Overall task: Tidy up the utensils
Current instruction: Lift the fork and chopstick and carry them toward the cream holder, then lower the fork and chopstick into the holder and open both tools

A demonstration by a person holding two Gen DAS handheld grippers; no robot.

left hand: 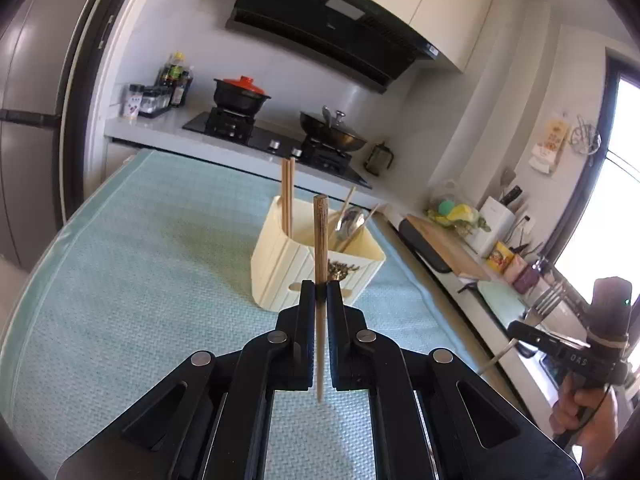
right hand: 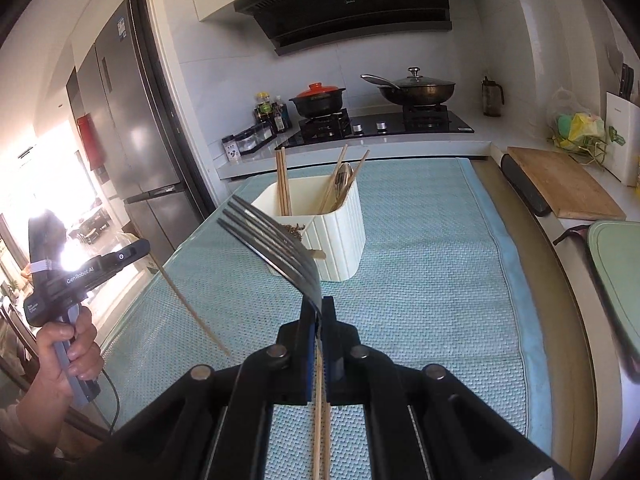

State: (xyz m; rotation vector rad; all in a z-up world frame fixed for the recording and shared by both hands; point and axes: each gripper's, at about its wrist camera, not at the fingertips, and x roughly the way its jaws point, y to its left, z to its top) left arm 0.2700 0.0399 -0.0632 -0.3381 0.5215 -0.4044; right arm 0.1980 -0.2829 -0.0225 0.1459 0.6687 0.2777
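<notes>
daylit kitchen, both views bright. window (left hand: 612, 184) at right edge of left wrist view blown out white. doorway (right hand: 60, 208) at left of right wrist view overexposed, glare washing over left claw (right hand: 158, 258). strong fisheye bending at edges, black vignette in corners. centre sharp, fridge (right hand: 132, 120) reflecting light.

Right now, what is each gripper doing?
Left gripper: shut on a chopstick, held upright.
Right gripper: shut on a fork, tines pointing up and away.
</notes>
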